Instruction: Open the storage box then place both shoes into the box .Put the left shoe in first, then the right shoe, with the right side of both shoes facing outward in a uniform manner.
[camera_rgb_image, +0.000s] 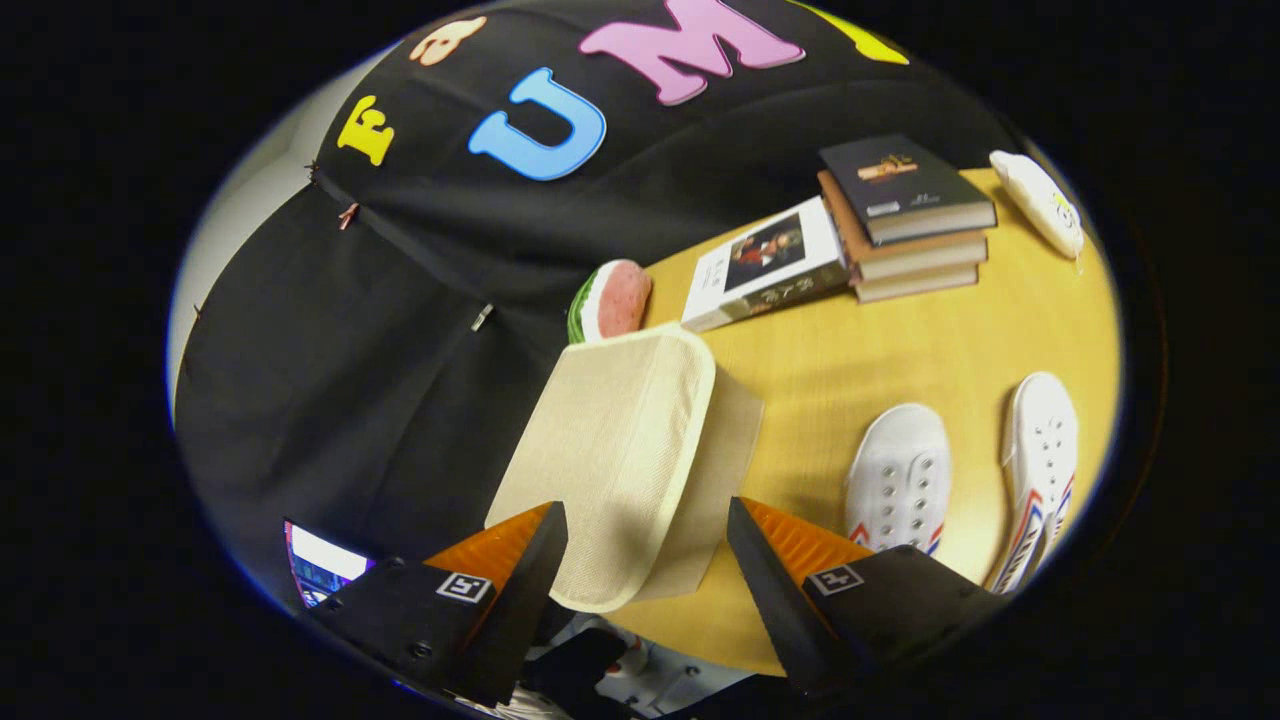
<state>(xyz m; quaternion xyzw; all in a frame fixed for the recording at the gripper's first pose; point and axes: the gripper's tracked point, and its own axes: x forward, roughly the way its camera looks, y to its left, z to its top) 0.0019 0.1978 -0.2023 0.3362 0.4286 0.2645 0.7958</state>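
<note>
The gripper (647, 520) stands with its fingers apart, clamped on nothing, and the beige storage box (625, 455) sits between and just ahead of them on the table (860, 350) (its lid looks closed). The box's long axis runs away from the fingers toward a watermelon-slice toy (612, 300) beyond it. Beside the box lie two white shoes (900, 478) (1040, 470), well apart from it, long axes roughly parallel to the box's.
</note>
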